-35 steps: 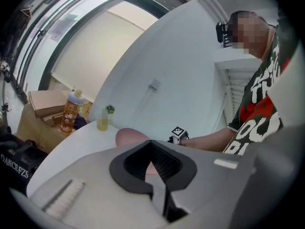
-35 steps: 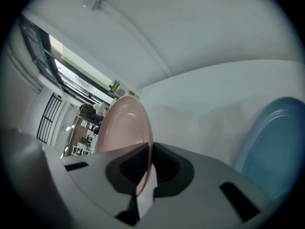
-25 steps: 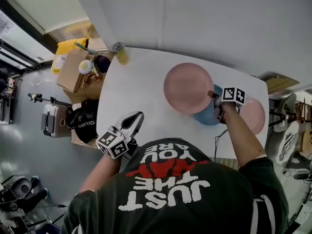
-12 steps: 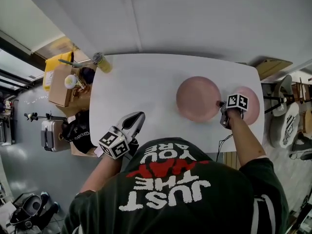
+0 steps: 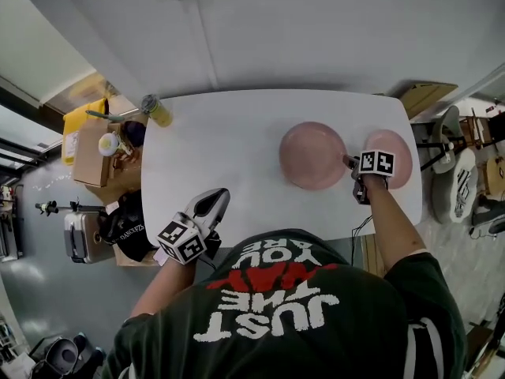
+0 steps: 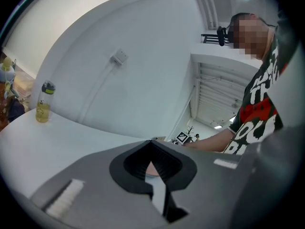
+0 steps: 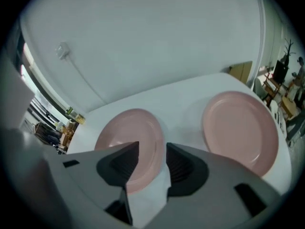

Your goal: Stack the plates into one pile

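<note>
Right jaws let go at the plate rim, and one plate is left to fetch
The right gripper (image 7: 152, 149) has just been opening its jaws; they stand apart astride the left pink plate (image 5: 312, 155), pads off its rim. The left gripper (image 5: 219, 196) hangs closed and empty over the counter (image 5: 237, 148), near left. Best back straight off without nudging that rim, then pinch the right pink plate (image 7: 240, 128), just beside, by its near edge

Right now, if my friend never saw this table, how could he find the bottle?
Look at the white table by the wall. Go to its far left corner, away from the two pink plates. The bottle stands there alone: tall, yellow, with a dark cap, while the plates lie flat.
</note>
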Demonstrator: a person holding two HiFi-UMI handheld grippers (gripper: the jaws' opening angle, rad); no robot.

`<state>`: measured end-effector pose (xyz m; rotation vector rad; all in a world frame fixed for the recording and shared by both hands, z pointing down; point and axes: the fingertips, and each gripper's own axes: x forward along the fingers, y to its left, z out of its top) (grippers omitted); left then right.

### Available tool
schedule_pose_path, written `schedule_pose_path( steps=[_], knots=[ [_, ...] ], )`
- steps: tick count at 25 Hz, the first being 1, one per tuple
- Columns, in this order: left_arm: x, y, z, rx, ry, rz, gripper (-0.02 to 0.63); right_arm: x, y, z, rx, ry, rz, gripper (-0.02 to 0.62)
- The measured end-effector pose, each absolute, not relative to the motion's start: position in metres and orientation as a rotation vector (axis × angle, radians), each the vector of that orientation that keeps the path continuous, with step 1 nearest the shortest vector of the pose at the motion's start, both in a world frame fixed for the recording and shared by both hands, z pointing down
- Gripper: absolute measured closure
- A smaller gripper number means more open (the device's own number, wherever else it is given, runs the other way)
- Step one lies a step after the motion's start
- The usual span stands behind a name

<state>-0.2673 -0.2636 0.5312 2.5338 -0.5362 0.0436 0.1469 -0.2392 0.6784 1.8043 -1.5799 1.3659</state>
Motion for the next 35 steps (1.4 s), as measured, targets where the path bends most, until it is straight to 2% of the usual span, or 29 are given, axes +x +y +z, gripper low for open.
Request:
schedule_pose_path(
  steps=[7, 15, 20, 24, 28, 35],
  knots=[
    [-0.217, -0.241, 0.511, 2.589, -0.508, 0.014, 0.598, 0.130, -0.220, 0.602, 1.718, -1.921, 1.200, 0.430],
    [-0.077, -0.193, 0.507, 2.595, -0.742, -0.016, 0.598, 0.189, -0.227, 0.571, 1.374, -2.271, 1.014, 0.433],
    [0.002, -0.139, 0.503, 2.518, -0.871, 0.002, 0.598, 0.182, -0.204, 0.552, 1.034, -2.391, 0.929, 0.433],
    [0.016, -0.121, 0.494, 2.499, -0.936, 0.000, 0.598, 0.160, -0.198, 0.566, 0.919, -2.364, 0.954, 0.433],
    [0.000, -0.116, 0.497, 2.513, -0.924, 0.023, 0.598, 0.139, -0.204, 0.603, 0.948, -2.216, 0.963, 0.433],
    [-0.020, -0.125, 0.503, 2.524, -0.893, 0.016, 0.598, 0.151, -0.228, 0.680, 1.144, -1.919, 1.143, 0.433]
  ],
)
